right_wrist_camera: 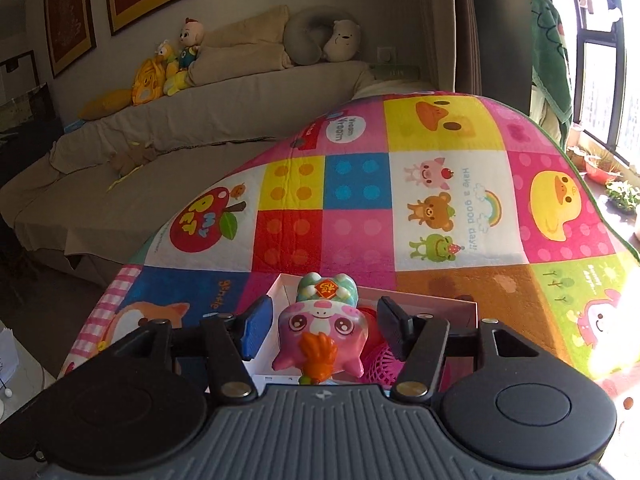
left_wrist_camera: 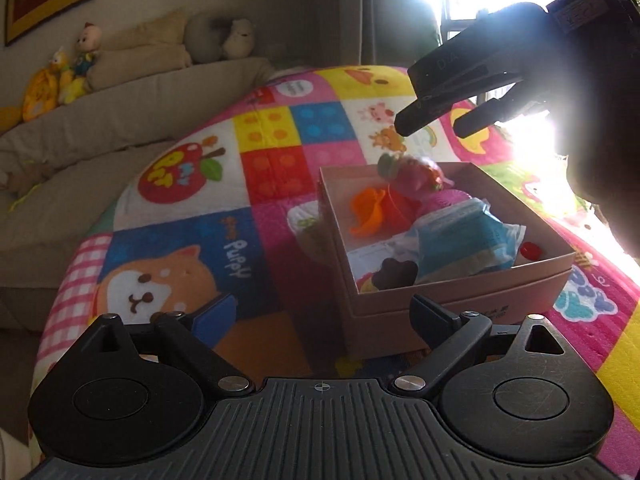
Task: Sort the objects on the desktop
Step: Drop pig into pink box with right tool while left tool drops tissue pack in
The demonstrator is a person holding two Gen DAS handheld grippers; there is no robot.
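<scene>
A pinkish cardboard box (left_wrist_camera: 460, 292) stands on the colourful play mat (left_wrist_camera: 276, 168). It holds an orange toy (left_wrist_camera: 368, 212), a blue packet (left_wrist_camera: 460, 240), a brown paw-shaped piece (left_wrist_camera: 394, 274) and a small red item (left_wrist_camera: 530, 250). My left gripper (left_wrist_camera: 322, 316) is open and empty just before the box's near corner. My right gripper (left_wrist_camera: 434, 128) hovers open over the box's far side. Under it is a pink animal toy (left_wrist_camera: 412, 176), blurred. In the right wrist view that toy (right_wrist_camera: 324, 332) lies between the pads (right_wrist_camera: 256, 328) with gaps on both sides, over the box (right_wrist_camera: 440, 308) and a pink mesh ball (right_wrist_camera: 380, 364).
A beige sofa (right_wrist_camera: 200, 120) runs behind the mat, with plush toys (right_wrist_camera: 168, 68) and cushions on its back. Strong window glare (left_wrist_camera: 532, 148) washes out the right side. Potted plants (right_wrist_camera: 616, 188) stand by the window. Bare mat (right_wrist_camera: 360, 232) stretches beyond the box.
</scene>
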